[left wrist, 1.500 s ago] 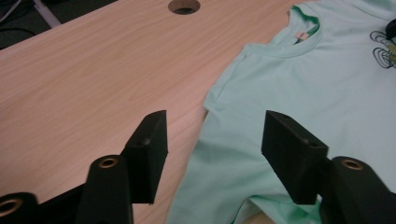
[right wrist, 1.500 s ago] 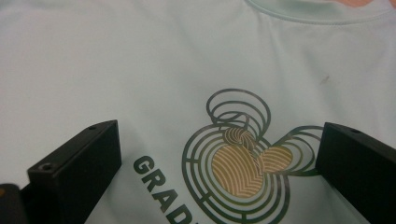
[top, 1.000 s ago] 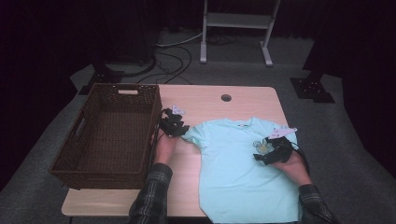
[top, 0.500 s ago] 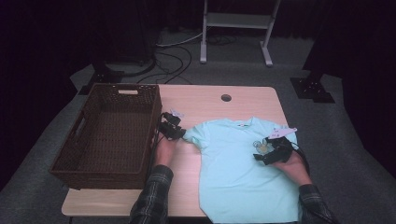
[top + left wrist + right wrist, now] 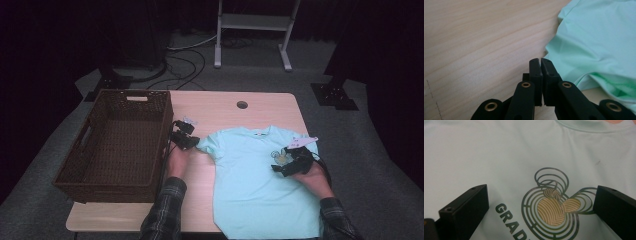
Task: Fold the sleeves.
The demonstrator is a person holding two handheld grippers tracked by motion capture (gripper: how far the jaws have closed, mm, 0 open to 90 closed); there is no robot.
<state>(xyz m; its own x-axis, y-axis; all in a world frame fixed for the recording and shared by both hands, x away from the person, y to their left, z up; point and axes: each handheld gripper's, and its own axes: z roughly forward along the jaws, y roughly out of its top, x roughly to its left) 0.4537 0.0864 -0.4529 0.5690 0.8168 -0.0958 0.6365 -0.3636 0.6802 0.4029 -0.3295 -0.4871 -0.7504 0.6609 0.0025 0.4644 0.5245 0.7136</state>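
A light green T-shirt [image 5: 260,185] lies flat on the right part of the wooden table [image 5: 220,107], front side up. A dark woven basket [image 5: 117,145] sits on the left side of the table. The left gripper [image 5: 192,143] is at the tip of the shirt's left sleeve, just right of the basket. Its jaws have just been closing and now sit tight together, right at the sleeve's edge; I cannot tell if they pinch the cloth. The right gripper [image 5: 281,162] rests over the shirt's round picture [image 5: 554,207], with its jaws wide apart and nothing held.
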